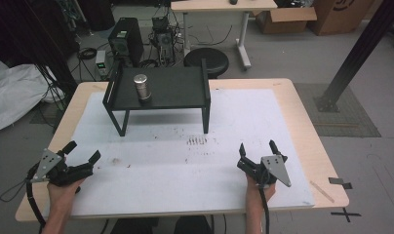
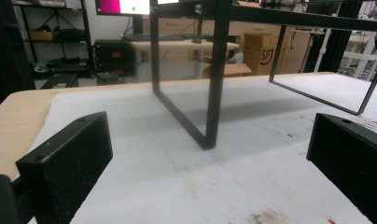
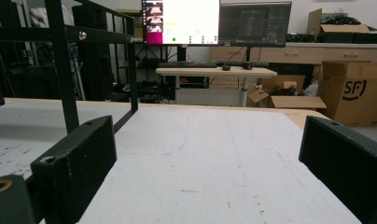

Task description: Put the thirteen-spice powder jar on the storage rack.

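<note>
High view has both forearms low at the table's near edge, left gripper (image 1: 83,152) and right gripper (image 1: 258,147) jaws spread wide, empty, pointing toward the black rack (image 1: 170,90).

Probably a lab: monitors (image 3: 214,22), cardboard boxes (image 3: 350,91), floor cables (image 1: 161,34).

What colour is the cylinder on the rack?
Silver-grey metal cylinder on the black rack; high view.

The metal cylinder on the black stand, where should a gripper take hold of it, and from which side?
Grip the cylinder around its round side wall, probably just under the cap. It stands upright on the stand near the left rail. Come from the front, where the stand is open; the left gripper is nearer, and its jaws are open.
</note>
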A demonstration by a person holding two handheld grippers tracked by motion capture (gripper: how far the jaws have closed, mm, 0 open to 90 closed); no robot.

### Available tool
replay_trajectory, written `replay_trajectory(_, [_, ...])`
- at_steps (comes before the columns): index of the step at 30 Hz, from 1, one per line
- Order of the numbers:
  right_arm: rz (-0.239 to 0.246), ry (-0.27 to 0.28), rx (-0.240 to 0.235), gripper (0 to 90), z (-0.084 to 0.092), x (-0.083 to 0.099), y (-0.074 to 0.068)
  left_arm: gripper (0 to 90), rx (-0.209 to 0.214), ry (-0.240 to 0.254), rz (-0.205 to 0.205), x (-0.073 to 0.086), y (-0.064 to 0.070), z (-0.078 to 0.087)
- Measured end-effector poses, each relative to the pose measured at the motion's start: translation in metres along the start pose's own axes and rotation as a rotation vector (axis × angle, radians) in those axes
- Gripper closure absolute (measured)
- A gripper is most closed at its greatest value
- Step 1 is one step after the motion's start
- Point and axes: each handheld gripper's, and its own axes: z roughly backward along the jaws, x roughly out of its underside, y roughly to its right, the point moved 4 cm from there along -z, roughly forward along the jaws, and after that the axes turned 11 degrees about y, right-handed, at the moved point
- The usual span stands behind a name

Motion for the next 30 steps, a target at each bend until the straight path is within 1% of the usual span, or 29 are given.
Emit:
replay_trajectory(4, [0.000, 0.000, 0.000, 3.7, 0.0000, 0.0000, 0.0000, 0.6, -0.003, 0.010, -0.006, 0.0006, 0.0005, 0.0007])
replay_trajectory(8, [0.000, 0.000, 0.000, 3.6, 0.0000, 0.0000, 0.0000, 0.6, -0.004, 0.012, -0.023, 0.0010, 0.0017, 0.0013])
replay_trajectory(10, [0.000, 0.000, 0.000, 3.7, 0.0000, 0.0000, 0.0000, 0.3, -0.012, 0.018, -0.033, 0.0011, 0.0026, 0.0017])
replay_trajectory(12, [0.000, 0.001, 0.000, 3.7, 0.0001, 0.0000, 0.0001, 0.3, -0.019, 0.028, -0.048, 0.0012, 0.0040, 0.0025])
replay_trajectory(15, [-0.001, 0.001, 0.000, 3.7, 0.0002, 0.0000, 0.0001, 0.3, -0.036, 0.057, -0.068, 0.0011, 0.0060, 0.0049])
replay_trajectory(17, [-0.001, 0.001, 0.000, 3.7, 0.0002, 0.0000, 0.0001, 0.4, -0.049, 0.074, -0.073, 0.0010, 0.0062, 0.0067])
replay_trajectory(19, [-0.001, 0.002, 0.000, 3.7, 0.0002, 0.0000, 0.0001, 0.5, -0.050, 0.087, -0.072, 0.0009, 0.0065, 0.0075])
replay_trajectory(22, [-0.001, 0.003, 0.000, 3.6, 0.0004, 0.0000, 0.0001, 0.4, -0.051, 0.086, -0.078, 0.0009, 0.0068, 0.0077])
replay_trajectory(30, [-0.001, 0.002, 0.000, 3.6, 0.0003, 0.0000, 0.0001, 0.5, -0.050, 0.089, -0.079, 0.0009, 0.0069, 0.0079])
